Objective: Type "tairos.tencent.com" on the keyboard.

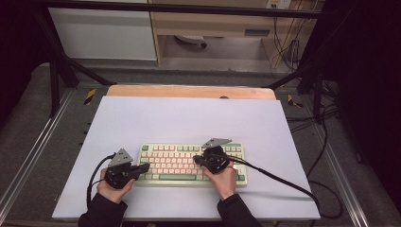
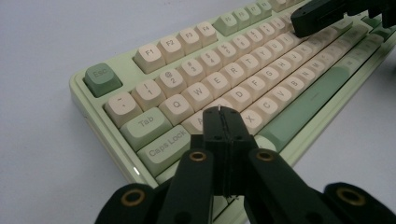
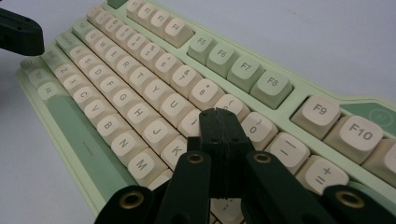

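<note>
A pale green keyboard with cream keys lies on the white mat, near the person's side. My left gripper is shut and empty, its tip over the keyboard's left end. In the left gripper view the closed jaws point at the keyboard around the A and S keys. My right gripper is shut too, hovering over the right half of the keys. In the right gripper view its tip stands above the keyboard near the I, O and K keys. Whether either tip touches a key I cannot tell.
The white mat covers a wooden table. A black cable trails from the right gripper across the mat to the right. Metal frame rails run along both sides. The other gripper shows far off in each gripper view.
</note>
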Motion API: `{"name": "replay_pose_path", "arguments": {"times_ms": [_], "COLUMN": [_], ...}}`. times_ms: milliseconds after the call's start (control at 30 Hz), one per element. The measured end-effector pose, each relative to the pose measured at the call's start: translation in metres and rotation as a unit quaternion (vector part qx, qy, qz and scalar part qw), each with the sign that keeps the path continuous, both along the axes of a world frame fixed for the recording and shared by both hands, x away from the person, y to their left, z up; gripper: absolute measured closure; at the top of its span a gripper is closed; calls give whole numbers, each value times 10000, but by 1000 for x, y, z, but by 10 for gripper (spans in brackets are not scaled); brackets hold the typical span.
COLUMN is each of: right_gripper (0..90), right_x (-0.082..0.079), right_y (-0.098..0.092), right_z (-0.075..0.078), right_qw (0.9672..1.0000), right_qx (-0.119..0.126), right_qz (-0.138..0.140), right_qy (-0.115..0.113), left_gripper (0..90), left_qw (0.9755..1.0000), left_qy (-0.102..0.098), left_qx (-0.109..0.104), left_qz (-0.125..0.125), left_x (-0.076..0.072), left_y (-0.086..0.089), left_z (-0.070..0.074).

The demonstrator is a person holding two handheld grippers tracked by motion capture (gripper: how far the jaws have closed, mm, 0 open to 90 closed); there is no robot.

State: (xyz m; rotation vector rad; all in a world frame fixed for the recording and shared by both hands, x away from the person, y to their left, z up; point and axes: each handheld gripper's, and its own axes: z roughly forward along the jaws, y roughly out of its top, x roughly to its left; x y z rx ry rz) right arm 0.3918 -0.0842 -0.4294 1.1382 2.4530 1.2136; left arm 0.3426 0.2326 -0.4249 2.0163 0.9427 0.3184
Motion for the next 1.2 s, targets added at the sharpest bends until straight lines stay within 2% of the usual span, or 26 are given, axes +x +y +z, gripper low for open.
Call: {"name": "replay_pose_path", "arguments": {"times_ms": [267, 600, 800, 933, 1200], "right_gripper": [900, 900, 900, 900, 900], "right_x": [-1, -12, -18, -22, -31], "right_y": [0, -10, -25, -37, -57], "right_z": [0, 16, 22, 21, 20], "right_qw": [10000, 9997, 9997, 9998, 9997], "right_qx": [-47, -42, 43, 86, 142], "right_qz": [16, 172, 150, 87, 145], "right_qy": [-20, -187, -183, -167, -158], "left_gripper": [900, 900, 900, 900, 900], "left_qw": [10000, 10000, 10000, 10000, 10000], "left_qy": [-2, -13, -7, -20, -29], "left_qx": [16, 0, 3, 12, 17], "left_qz": [-8, -13, -11, -13, 30], "left_x": [0, 0, 1, 1, 2], "left_y": [0, -1, -2, -3, -4], "left_z": [0, 1, 0, 1, 2]}}
